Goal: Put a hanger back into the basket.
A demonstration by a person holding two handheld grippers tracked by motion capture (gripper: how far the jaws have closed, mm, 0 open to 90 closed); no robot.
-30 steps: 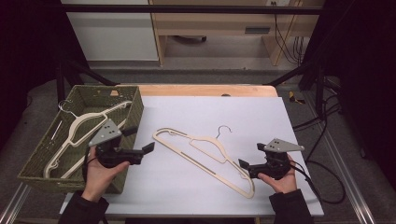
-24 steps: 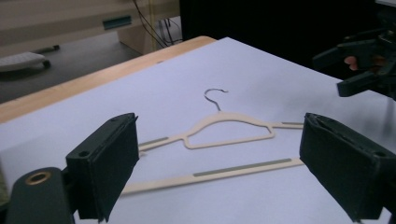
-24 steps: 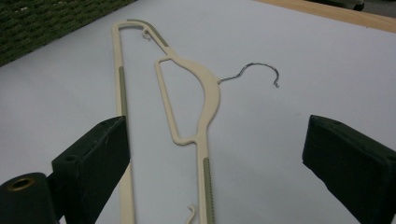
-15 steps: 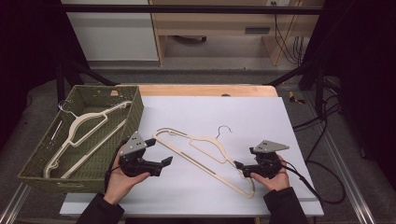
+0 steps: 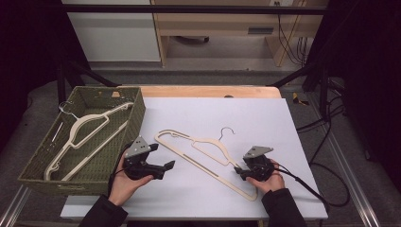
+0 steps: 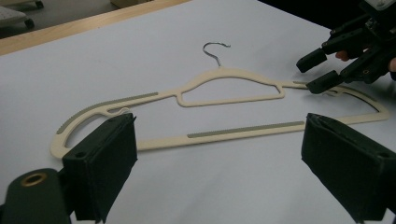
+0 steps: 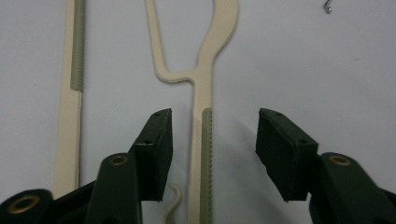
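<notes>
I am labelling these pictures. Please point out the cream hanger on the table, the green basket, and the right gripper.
cream hanger [image 6: 243, 130]: left gripper view, on its lower bar.
green basket [image 5: 137, 113]: high view, on its right wall.
right gripper [image 7: 212, 154]: right gripper view, midway between its jaws, which have just been closing around the hanger's arm.

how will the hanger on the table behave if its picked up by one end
The hanger looks thin and flat, so probably light and fairly stiff, though the long free end may droop or swing. Its grey ribbed strip lies between the right gripper's closing jaws and should curb slipping. Lying flat, it won't roll.
</notes>
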